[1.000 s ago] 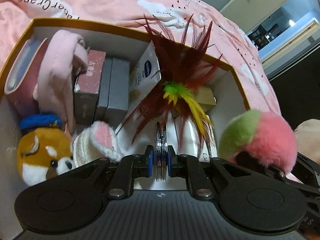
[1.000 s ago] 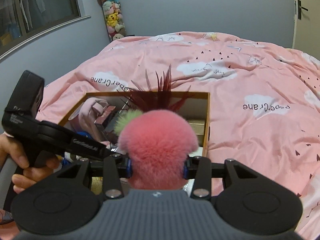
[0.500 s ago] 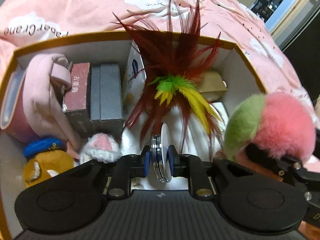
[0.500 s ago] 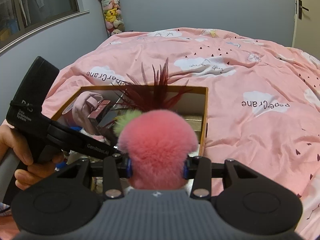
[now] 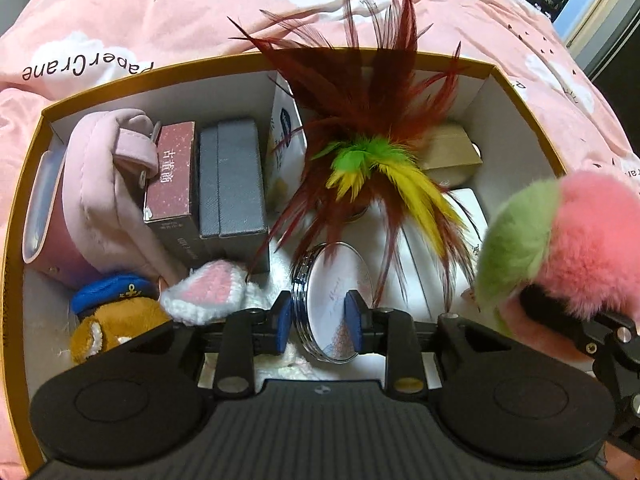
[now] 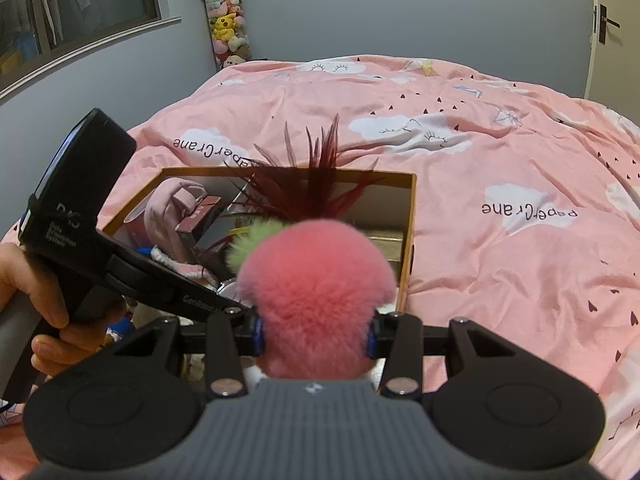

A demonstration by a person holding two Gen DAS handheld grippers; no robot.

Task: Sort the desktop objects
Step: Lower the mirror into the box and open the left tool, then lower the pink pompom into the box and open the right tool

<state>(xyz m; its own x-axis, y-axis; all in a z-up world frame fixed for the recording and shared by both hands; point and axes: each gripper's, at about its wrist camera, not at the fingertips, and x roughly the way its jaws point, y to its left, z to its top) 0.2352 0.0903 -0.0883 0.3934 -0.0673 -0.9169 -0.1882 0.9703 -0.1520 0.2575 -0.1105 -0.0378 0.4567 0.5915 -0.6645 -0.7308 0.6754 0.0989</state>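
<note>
Compact (image 5: pixel 334 300) now leans free between the opening left gripper (image 5: pixel 319 327) (earlier pinched upright).

Matt cardboard box (image 5: pixel 120 80) on a soft printed cotton bed cover (image 6: pixel 500 160); glossy chrome-rimmed round tin (image 5: pixel 332 300), fluffy pink-green plush ball (image 5: pixel 560 248), wispy dyed feathers (image 5: pixel 372 120), knitted woolly ear (image 5: pixel 208 292), matt black plastic fingers (image 5: pixel 236 344).

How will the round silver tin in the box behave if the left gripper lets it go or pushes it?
The round tin stands tilted on its edge between the opening left gripper, so it will probably tip flat or roll. Its shiny metal rim looks smooth, so it may slip on the pads. It seems rigid, and the white knitted thing beside it might cushion it.
</note>
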